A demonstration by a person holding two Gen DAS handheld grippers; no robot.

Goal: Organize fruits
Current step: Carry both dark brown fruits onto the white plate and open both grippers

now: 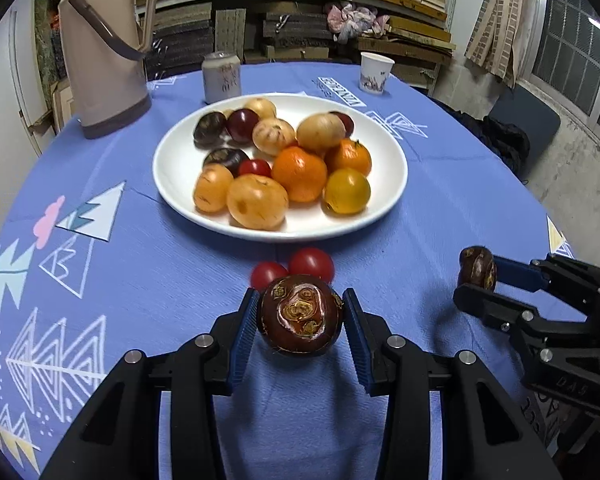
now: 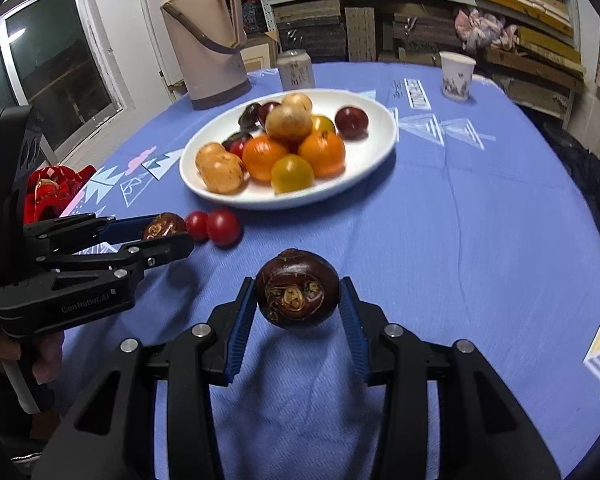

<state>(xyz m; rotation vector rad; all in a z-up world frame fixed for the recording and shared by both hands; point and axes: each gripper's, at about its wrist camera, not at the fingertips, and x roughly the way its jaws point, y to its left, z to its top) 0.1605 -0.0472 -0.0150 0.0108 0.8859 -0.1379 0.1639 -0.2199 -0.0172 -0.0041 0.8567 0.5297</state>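
Both grippers are loaded: the left gripper (image 1: 300,314) pinches a dark brown water chestnut (image 1: 300,316) between its blue pads, and the right gripper (image 2: 298,300) clamps a second water chestnut (image 2: 297,294) the same way, each lifted just off the blue patterned tablecloth (image 2: 460,240) near the table's front edge. Two cherry tomatoes (image 1: 292,268) lie touching each other just beyond the left gripper, short of the white plate (image 1: 180,168) at the table's middle. That plate is heaped with oranges, pale tan fruits, a yellow tomato and more dark chestnuts. To place well, I judge each chestnut should be carried over the rim and lowered into a bare patch of plate before the pads part, since round fruit dropped onto the heap may roll off. At the far edge stand a beige thermos (image 1: 104,48), a can (image 1: 222,76) and a paper cup (image 1: 375,72); shelves of stacked boards fill the wall behind
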